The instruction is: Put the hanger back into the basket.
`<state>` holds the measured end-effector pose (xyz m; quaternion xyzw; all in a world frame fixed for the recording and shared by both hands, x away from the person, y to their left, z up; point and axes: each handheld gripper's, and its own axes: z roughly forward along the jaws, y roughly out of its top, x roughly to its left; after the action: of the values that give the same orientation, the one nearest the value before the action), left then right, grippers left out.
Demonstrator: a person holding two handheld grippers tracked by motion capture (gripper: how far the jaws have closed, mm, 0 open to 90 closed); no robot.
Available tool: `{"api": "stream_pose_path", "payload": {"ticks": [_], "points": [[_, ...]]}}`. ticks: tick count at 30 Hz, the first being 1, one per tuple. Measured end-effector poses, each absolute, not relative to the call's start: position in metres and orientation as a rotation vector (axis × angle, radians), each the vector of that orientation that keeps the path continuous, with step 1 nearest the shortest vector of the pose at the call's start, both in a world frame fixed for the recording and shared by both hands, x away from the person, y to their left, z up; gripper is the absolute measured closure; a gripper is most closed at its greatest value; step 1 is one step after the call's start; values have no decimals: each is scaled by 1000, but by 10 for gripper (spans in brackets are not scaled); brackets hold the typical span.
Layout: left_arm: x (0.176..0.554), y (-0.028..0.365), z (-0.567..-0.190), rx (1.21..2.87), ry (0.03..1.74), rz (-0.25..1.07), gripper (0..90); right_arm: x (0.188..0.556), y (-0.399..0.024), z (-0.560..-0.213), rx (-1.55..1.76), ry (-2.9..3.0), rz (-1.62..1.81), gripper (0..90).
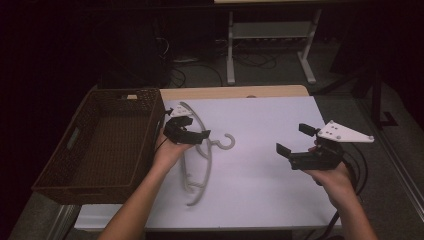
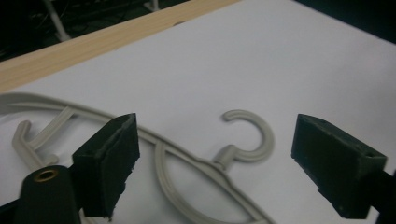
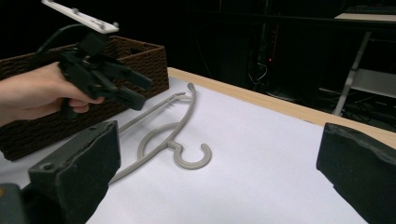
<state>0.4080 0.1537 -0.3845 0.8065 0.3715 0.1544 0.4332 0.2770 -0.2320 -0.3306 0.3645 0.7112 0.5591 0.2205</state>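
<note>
Both grippers hover over the white sheet, jaws spread wide and empty. Left gripper hangs just above the grey hanger, hiding part of its arm; the hook points right. Right gripper is well apart, to the right. At far left sits a wicker basket, its near corner lost in shadow.
</note>
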Motion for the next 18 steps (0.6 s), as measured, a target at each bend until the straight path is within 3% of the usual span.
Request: {"api": "stream_pose_path", "payload": {"ticks": [5, 18], "points": [[424, 153, -395, 2016, 998, 379, 337, 278, -231, -331, 1003, 1969, 1545, 0], [459, 149, -419, 2130, 1111, 428, 900, 278, -231, -332, 996, 1971, 1543, 0]]}}
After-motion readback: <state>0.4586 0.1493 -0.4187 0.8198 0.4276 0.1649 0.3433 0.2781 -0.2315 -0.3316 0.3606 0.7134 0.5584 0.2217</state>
